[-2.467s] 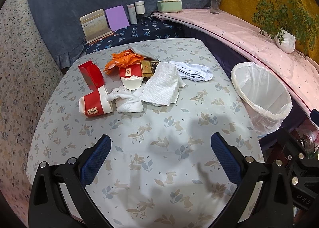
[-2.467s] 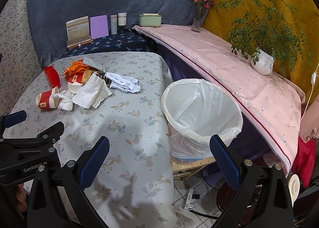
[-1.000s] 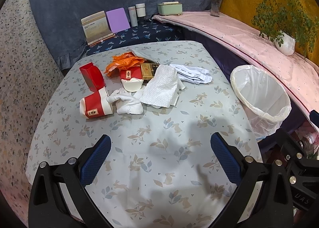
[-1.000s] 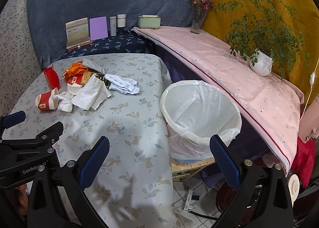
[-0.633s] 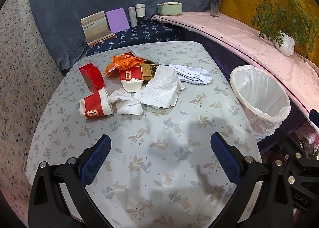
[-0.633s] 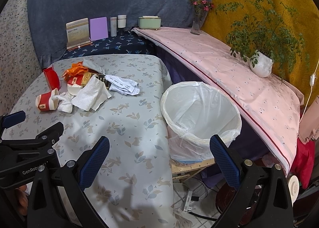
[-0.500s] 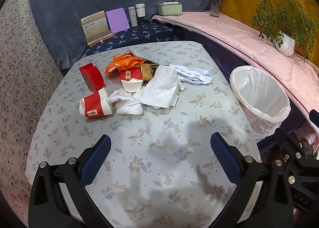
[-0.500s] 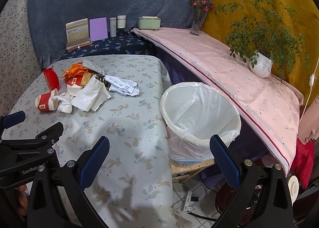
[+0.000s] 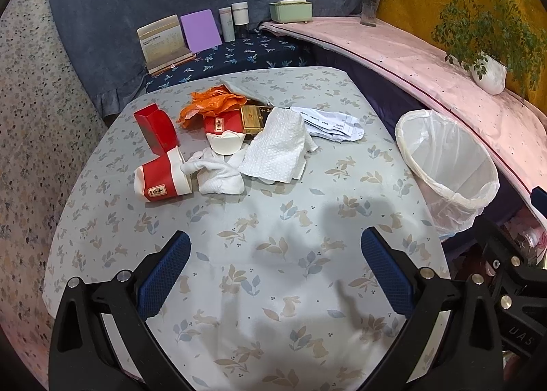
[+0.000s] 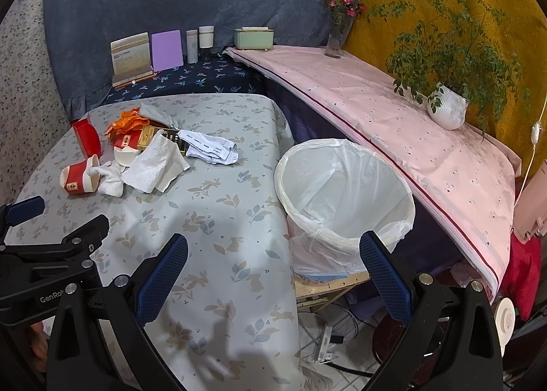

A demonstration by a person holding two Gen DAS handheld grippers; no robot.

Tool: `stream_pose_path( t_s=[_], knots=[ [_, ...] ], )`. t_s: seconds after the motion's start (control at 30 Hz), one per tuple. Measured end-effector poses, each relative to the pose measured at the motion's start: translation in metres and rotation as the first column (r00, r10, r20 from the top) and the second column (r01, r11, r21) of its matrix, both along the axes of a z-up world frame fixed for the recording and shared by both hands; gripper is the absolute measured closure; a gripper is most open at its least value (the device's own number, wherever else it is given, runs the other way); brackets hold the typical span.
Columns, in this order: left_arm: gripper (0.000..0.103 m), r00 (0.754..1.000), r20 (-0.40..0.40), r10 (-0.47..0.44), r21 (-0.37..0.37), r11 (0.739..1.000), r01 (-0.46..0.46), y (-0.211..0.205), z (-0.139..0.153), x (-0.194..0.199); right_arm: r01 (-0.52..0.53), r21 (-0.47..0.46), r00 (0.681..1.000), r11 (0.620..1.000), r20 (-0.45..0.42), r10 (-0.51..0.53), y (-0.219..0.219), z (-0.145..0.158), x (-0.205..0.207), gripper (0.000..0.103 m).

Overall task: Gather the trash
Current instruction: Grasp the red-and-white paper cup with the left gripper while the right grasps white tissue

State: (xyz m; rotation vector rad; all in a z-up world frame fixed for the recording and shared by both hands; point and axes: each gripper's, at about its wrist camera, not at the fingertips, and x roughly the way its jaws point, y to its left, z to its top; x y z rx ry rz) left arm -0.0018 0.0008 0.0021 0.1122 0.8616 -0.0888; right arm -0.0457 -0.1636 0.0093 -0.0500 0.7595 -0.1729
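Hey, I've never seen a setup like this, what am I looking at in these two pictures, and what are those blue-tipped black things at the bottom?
Those are two hand-held grippers, each carried by a person, each with a fisheye camera looking along its fingers. One picture comes from the left hand-held gripper, the other from the right hand-held gripper. Both are open and hold nothing. On the table lies a pile of trash: a tipped red paper cup, a red box, an orange wrapper, a paper towel and crumpled receipts. Beside the table stands a lined trash bin, which looks empty.
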Motion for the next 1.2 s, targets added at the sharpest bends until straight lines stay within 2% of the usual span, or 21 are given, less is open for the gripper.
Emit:
stream_pose_path(
  t_s=[0.23, 0.57, 0.7, 0.87, 1.03, 1.2],
  knots=[
    [0.007, 1.0, -0.018, -0.007, -0.015, 1.0, 0.006, 0.008, -0.004, 0.007, 0.015, 0.014, 1.0, 1.0, 0.015, -0.015, -0.001, 0.001, 0.004, 0.007],
    [0.007, 1.0, 0.0, 0.03, -0.021, 0.999, -0.03, 0.036, -0.009, 0.027, 0.035, 0.023, 0.999, 0.999, 0.023, -0.036, 0.004, -0.003, 0.02, 0.007],
    [0.007, 0.997, 0.001, 0.079, -0.026, 0.997, -0.079, 0.061, -0.014, 0.044, 0.028, 0.018, 0.999, 0.999, 0.016, -0.028, 0.013, -0.007, 0.031, 0.007],
    [0.007, 0.987, -0.009, 0.162, -0.081, 0.983, -0.163, 0.098, -0.02, 0.065, 0.008, 0.018, 1.0, 1.0, 0.016, -0.009, 0.028, -0.012, 0.05, 0.007],
    [0.007, 0.979, -0.03, 0.203, -0.063, 0.977, -0.205, 0.125, -0.031, 0.089, -0.015, 0.019, 1.0, 1.0, 0.015, 0.015, 0.046, -0.017, 0.07, 0.007],
    [0.007, 0.969, -0.099, 0.225, -0.096, 0.967, -0.235, 0.148, -0.043, 0.117, -0.038, 0.027, 0.999, 0.999, 0.006, 0.038, 0.066, -0.026, 0.093, 0.007]
  ],
)
